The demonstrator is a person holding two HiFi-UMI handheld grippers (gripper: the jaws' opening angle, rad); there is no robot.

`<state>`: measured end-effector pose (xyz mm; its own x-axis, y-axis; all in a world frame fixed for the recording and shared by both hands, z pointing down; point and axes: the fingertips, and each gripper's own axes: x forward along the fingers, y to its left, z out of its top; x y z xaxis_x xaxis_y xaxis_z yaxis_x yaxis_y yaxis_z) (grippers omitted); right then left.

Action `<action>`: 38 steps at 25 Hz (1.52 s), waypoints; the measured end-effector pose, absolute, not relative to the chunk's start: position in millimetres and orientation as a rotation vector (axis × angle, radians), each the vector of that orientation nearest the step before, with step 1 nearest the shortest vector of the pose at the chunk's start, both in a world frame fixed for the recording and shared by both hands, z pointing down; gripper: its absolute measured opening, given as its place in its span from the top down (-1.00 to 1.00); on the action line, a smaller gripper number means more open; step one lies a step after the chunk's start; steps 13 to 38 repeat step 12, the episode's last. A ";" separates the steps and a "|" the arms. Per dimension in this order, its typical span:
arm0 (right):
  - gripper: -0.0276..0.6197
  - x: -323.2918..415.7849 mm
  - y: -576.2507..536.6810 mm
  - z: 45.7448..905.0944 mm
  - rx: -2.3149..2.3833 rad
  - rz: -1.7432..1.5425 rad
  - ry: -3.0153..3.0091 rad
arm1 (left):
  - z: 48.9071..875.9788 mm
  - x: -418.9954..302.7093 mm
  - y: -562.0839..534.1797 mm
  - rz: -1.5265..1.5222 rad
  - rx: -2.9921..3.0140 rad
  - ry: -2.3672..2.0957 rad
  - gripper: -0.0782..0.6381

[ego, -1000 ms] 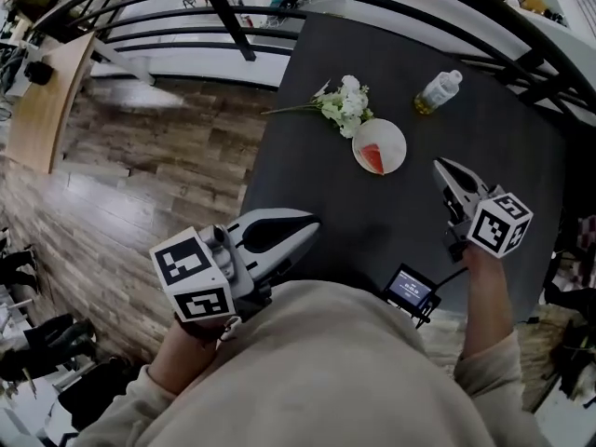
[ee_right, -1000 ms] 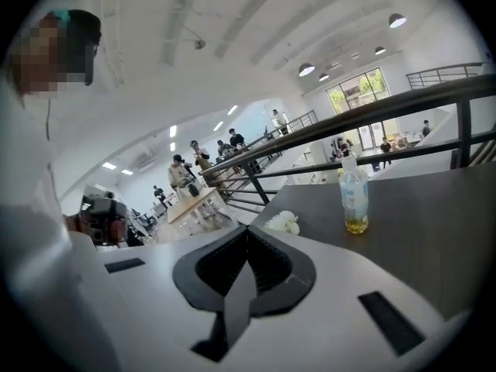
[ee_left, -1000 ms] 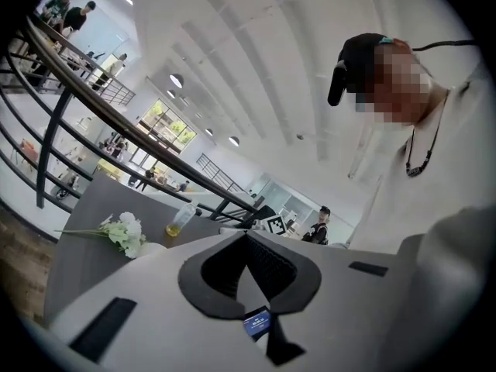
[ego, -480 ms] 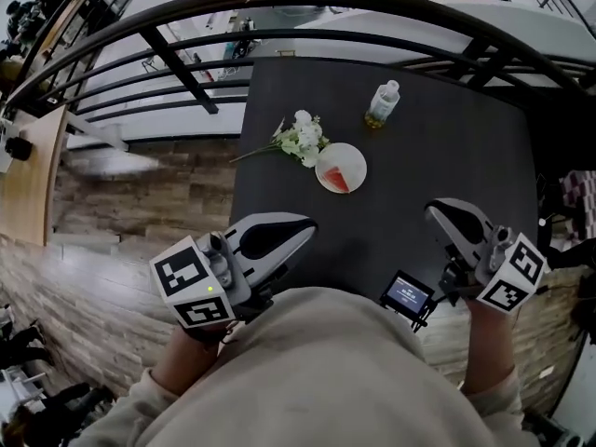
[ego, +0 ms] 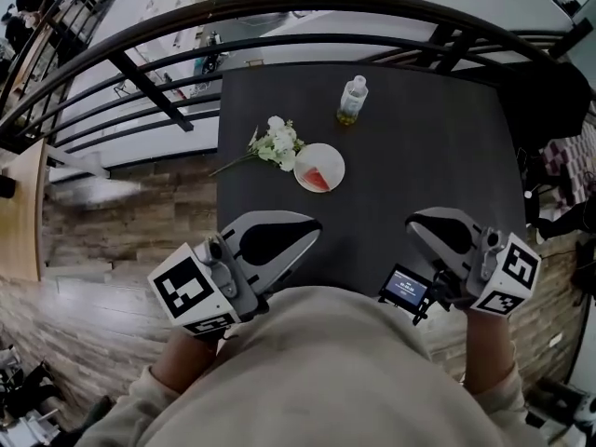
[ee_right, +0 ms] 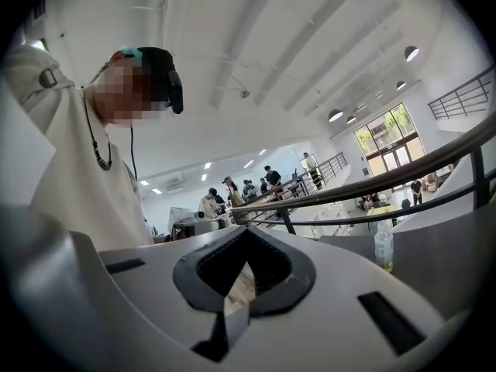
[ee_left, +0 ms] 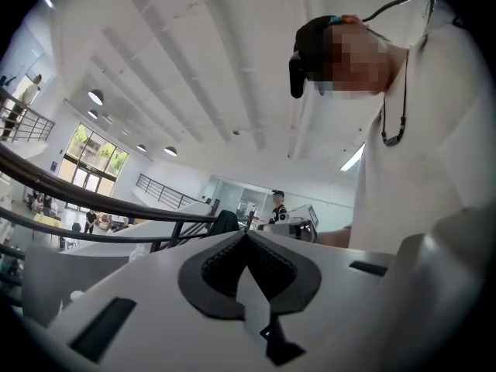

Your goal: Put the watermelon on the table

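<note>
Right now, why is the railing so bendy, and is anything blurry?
Head view: the wide lens bows the railing into an arc, yet the table looks sharp. Left gripper view: dark round corners, glary windows. Right gripper view: same dark corners.

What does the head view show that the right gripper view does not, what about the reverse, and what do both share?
Only the head view: the watermelon slice on its white plate, the flowers, the left gripper and a small screen. Only the right gripper view: ceiling lights and tall windows. Both: the bottle, the dark table, the railing and the shut right gripper.
</note>
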<state>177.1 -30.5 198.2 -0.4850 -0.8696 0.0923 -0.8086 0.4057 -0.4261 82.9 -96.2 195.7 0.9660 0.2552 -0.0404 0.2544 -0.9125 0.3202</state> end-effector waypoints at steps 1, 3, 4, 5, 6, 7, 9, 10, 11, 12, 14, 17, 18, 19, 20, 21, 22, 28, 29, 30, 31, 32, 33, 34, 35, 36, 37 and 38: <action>0.88 176.8 -31.0 198.0 -1.513 -0.636 2.509 | 197.8 84.2 -95.5 0.017 2.797 0.385 0.76; 0.88 175.3 -31.7 197.1 -1.519 -0.631 2.508 | 200.6 85.7 -94.9 0.036 2.802 0.405 0.76; 0.88 174.2 -31.4 197.0 -1.521 -0.631 2.506 | 201.2 85.6 -94.7 0.038 2.798 0.408 0.76; 0.88 173.1 -30.8 196.9 -1.524 -0.631 2.503 | 201.1 85.4 -94.8 0.038 2.794 0.408 0.76; 0.88 172.3 -30.2 196.5 -1.526 -0.630 2.502 | 200.5 85.4 -94.9 0.036 2.791 0.406 0.76; 0.88 171.9 -29.8 195.8 -1.527 -0.628 2.503 | 199.7 85.6 -95.1 0.034 2.791 0.404 0.76; 0.88 171.8 -30.1 194.7 -1.529 -0.621 2.506 | 198.4 85.8 -95.7 0.031 2.792 0.400 0.76; 0.88 171.6 -30.9 194.7 -1.528 -0.618 2.506 | 198.0 85.3 -96.5 0.030 2.794 0.396 0.76; 0.88 171.2 -32.0 194.9 -1.526 -0.616 2.506 | 197.7 84.4 -97.5 0.029 2.797 0.392 0.76; 0.88 170.7 -33.2 195.2 -1.523 -0.615 2.506 | 197.4 83.2 -98.5 0.028 2.799 0.386 0.76; 0.88 170.7 -33.2 195.2 -1.523 -0.615 2.506 | 197.4 83.2 -98.5 0.028 2.799 0.386 0.76; 0.88 170.7 -33.2 195.2 -1.523 -0.615 2.506 | 197.4 83.2 -98.5 0.028 2.799 0.386 0.76; 0.88 170.7 -33.2 195.2 -1.523 -0.615 2.506 | 197.4 83.2 -98.5 0.028 2.799 0.386 0.76; 0.88 170.7 -33.2 195.2 -1.523 -0.615 2.506 | 197.4 83.2 -98.5 0.028 2.799 0.386 0.76; 0.88 170.7 -33.2 195.2 -1.523 -0.615 2.506 | 197.4 83.2 -98.5 0.028 2.799 0.386 0.76; 0.88 170.7 -33.2 195.2 -1.523 -0.615 2.506 | 197.4 83.2 -98.5 0.028 2.799 0.386 0.76; 0.88 170.7 -33.2 195.2 -1.523 -0.615 2.506 | 197.4 83.2 -98.5 0.028 2.799 0.386 0.76; 0.88 170.7 -33.2 195.2 -1.523 -0.615 2.506 | 197.4 83.2 -98.5 0.028 2.799 0.386 0.76; 0.88 170.7 -33.2 195.2 -1.523 -0.615 2.506 | 197.4 83.2 -98.5 0.028 2.799 0.386 0.76; 0.88 170.7 -33.2 195.2 -1.523 -0.615 2.506 | 197.4 83.2 -98.5 0.028 2.799 0.386 0.76; 0.88 170.7 -33.2 195.2 -1.523 -0.615 2.506 | 197.4 83.2 -98.5 0.028 2.799 0.386 0.76; 0.88 170.7 -33.2 195.2 -1.523 -0.615 2.506 | 197.4 83.2 -98.5 0.028 2.799 0.386 0.76; 0.88 170.7 -33.2 195.2 -1.523 -0.615 2.506 | 197.4 83.2 -98.5 0.028 2.799 0.386 0.76; 0.88 170.7 -33.2 195.2 -1.523 -0.615 2.506 | 197.4 83.2 -98.5 0.028 2.799 0.386 0.76; 0.88 170.7 -33.2 195.2 -1.523 -0.615 2.506 | 197.4 83.2 -98.5 0.028 2.799 0.386 0.76; 0.88 170.7 -33.2 195.2 -1.523 -0.615 2.506 | 197.4 83.2 -98.5 0.028 2.799 0.386 0.76; 0.88 170.7 -33.2 195.2 -1.523 -0.615 2.506 | 197.4 83.2 -98.5 0.028 2.799 0.386 0.76; 0.88 170.7 -33.2 195.2 -1.523 -0.615 2.506 | 197.4 83.2 -98.5 0.028 2.799 0.386 0.76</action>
